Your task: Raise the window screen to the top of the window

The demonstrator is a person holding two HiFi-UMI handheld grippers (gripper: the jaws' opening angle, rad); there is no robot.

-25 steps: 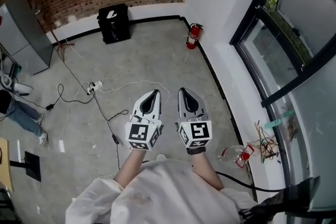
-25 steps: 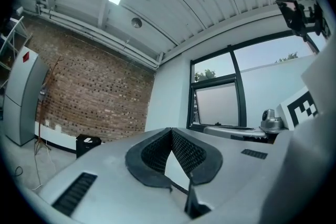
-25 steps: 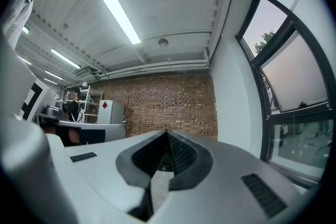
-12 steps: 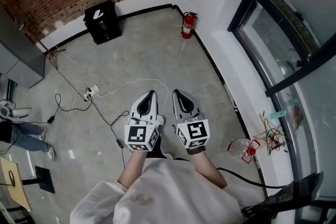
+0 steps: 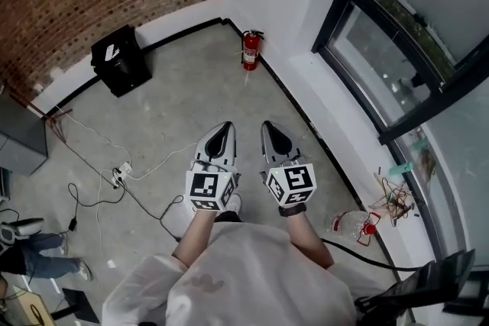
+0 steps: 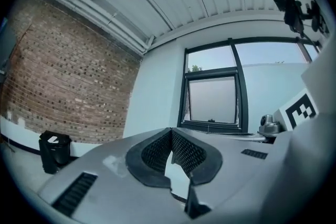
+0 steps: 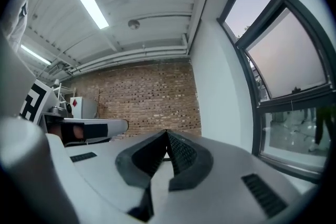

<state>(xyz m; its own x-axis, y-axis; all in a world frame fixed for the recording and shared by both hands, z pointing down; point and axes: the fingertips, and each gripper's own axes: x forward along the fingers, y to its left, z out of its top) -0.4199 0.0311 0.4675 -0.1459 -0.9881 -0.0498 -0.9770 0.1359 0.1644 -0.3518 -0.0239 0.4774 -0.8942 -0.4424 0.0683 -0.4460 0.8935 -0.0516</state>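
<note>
The window (image 5: 397, 34), with a dark frame, runs along the white wall at the right of the head view. In the left gripper view, the window (image 6: 212, 99) stands straight ahead, and its lower section is filled by a hazy grey pane. It lies at the right edge of the right gripper view as the window (image 7: 286, 76). My left gripper (image 5: 224, 126) and right gripper (image 5: 269, 125) are held side by side over the floor, well short of the window. Both are shut with nothing in them, as seen on the left gripper (image 6: 171, 131) and the right gripper (image 7: 167, 134).
A red fire extinguisher (image 5: 250, 50) stands against the wall by the corner. A black box (image 5: 120, 60) sits by the brick wall. Cables and a power strip (image 5: 118, 173) lie on the floor to the left. A plastic bottle (image 5: 353, 224) and wire pieces (image 5: 393, 198) lie below the window.
The view has moved toward the window wall and the corner; the extinguisher and black box have slid left in the picture. Both grippers stayed shut and side by side.
</note>
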